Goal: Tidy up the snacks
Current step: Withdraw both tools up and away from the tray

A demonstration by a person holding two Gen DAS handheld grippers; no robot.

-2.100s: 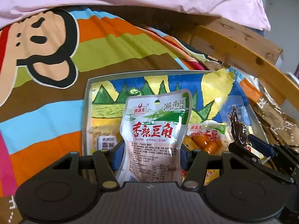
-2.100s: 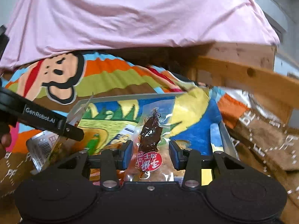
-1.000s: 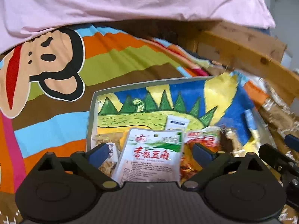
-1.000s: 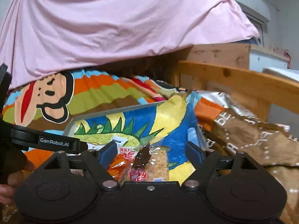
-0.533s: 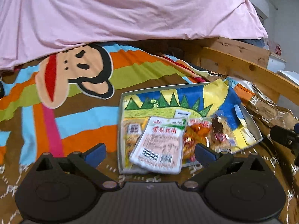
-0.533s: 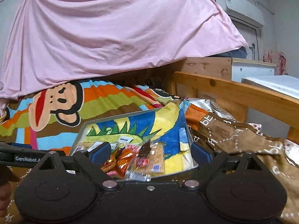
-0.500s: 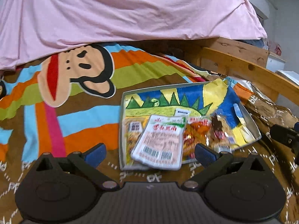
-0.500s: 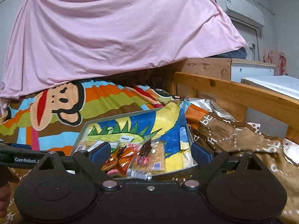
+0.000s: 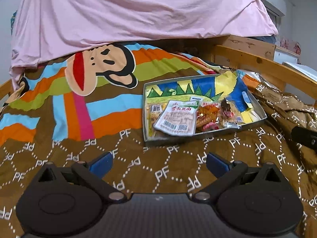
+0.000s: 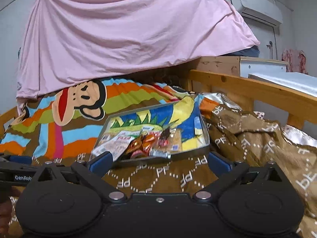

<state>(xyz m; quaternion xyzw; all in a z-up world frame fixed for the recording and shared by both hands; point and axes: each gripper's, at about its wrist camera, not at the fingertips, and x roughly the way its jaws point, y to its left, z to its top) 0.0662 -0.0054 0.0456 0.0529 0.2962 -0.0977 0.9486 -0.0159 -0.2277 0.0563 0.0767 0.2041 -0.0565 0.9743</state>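
A shallow metal tray (image 9: 255, 124) (image 10: 190, 152) with a painted landscape lining sits on the bedspread. Several snack packets lie along its near side: a white tofu packet (image 9: 176, 118) (image 10: 116, 141), an orange-red packet (image 9: 206, 116) (image 10: 141, 143), and a clear packet with a dark snack (image 9: 227, 112) (image 10: 165, 137). My left gripper (image 9: 158, 163) is open, pulled back from the tray, with nothing between its blue pads (image 9: 101, 163). My right gripper (image 10: 159, 163) is still opening, its jaws wide and empty, just short of the tray's near wall.
A striped bedspread with a monkey face (image 9: 99, 67) covers the bed. A pink sheet (image 10: 128, 29) hangs behind it. A wooden bed rail (image 10: 257, 93) runs on the right. The other gripper's black arm (image 10: 17, 173) shows at the left edge, with a hand below.
Both grippers have let go of their packets, which now lie in the tray. Both have drawn back from the tray with jaws opened wide.
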